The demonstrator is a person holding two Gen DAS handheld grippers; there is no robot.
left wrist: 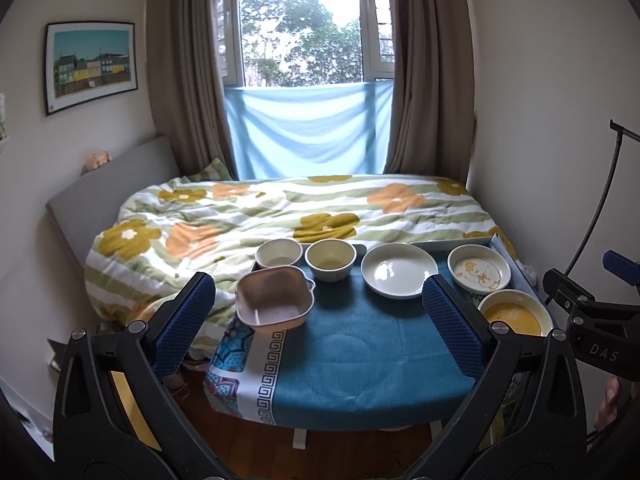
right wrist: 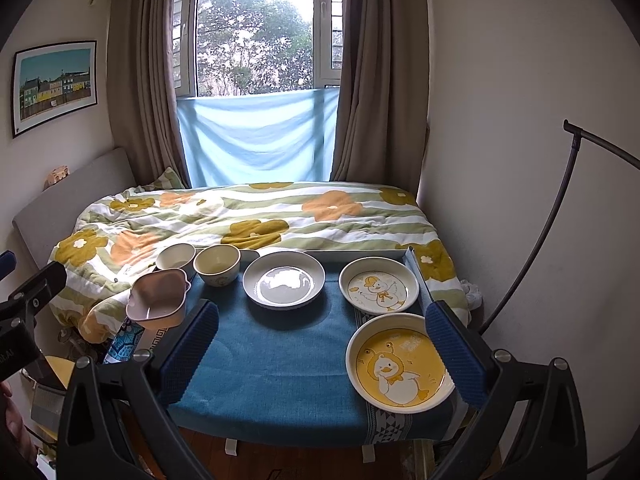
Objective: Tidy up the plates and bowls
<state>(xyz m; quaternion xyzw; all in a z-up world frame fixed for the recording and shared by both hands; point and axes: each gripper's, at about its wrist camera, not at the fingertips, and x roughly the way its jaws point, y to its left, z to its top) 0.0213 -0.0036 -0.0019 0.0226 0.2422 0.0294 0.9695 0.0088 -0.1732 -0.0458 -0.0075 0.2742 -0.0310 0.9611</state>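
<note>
both grippers spread wide, holding nothing, above the near edge of the blue-cloth table (left wrist: 360, 360). left gripper (left wrist: 320, 320): pink square bowl (left wrist: 274, 298) just ahead of its left finger, two cream bowls (left wrist: 330, 259) beyond, white plate (left wrist: 399, 270) ahead-right. right gripper (right wrist: 324, 348): yellow duck plate (right wrist: 400, 364) beside its right finger, white duck plate (right wrist: 378, 290) beyond.

Glossy ceramic white plate (right wrist: 284, 283) on matt woven blue tablecloth (right wrist: 280, 360).
</note>
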